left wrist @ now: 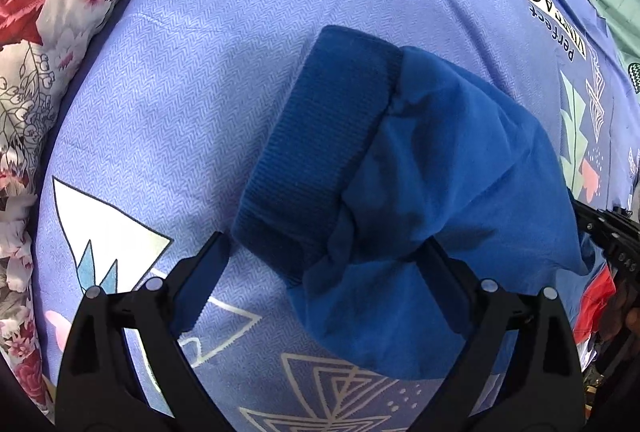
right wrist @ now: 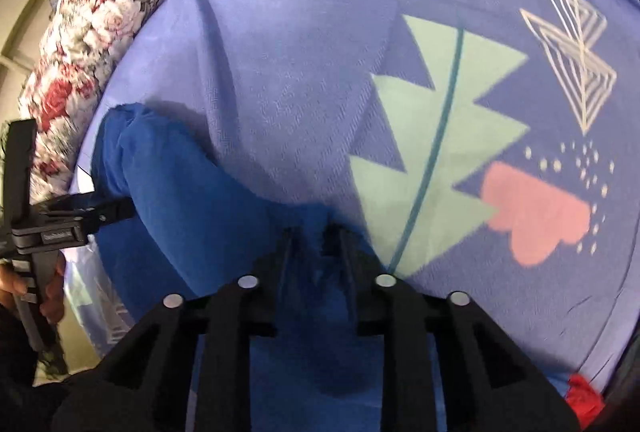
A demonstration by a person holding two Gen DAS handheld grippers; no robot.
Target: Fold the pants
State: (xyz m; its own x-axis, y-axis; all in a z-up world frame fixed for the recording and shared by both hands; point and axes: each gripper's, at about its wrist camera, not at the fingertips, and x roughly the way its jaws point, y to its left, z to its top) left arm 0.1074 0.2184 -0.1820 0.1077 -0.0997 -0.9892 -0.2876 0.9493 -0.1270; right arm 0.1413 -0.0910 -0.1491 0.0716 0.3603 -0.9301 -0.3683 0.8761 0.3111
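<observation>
Two grippers: both hand-held, both over the same blue garment
Left gripper point(left wrist: 320, 272): its jaws stand wide apart and point down at the cloth; one finger point(left wrist: 208, 272) rests over the bare bedsheet just left of the ribbed band, the other is sunk into the bunched fabric on the right; the pads press on nothing
Right gripper point(right wrist: 316, 244): its jaws are drawn almost together with a pinch of blue fabric caught between the tips
Pants point(left wrist: 420, 159): deep blue, bunched in a crumpled heap rather than laid flat, lying on the bedsheet in the near middle of the left wrist view; in the right wrist view the heap runs from the near centre out to the left
Ribbed band point(left wrist: 320, 135): a darker blue knitted band at the left end of the heap, running from near to far
Bedsheet point(right wrist: 280, 51): lilac, printed with a mint leaf shape, a pink heart, line-drawn diamonds and the words "Perfect VINTAGE" at the far side
Floral quilt point(left wrist: 52, 11): red and white flowers, rolled along the left edge of the bedsheet
Hand point(right wrist: 24, 284): at the left edge of the right wrist view, gripping the handle of the other gripper
Red cloth point(right wrist: 584, 400): a small scrap at the near right corner
</observation>
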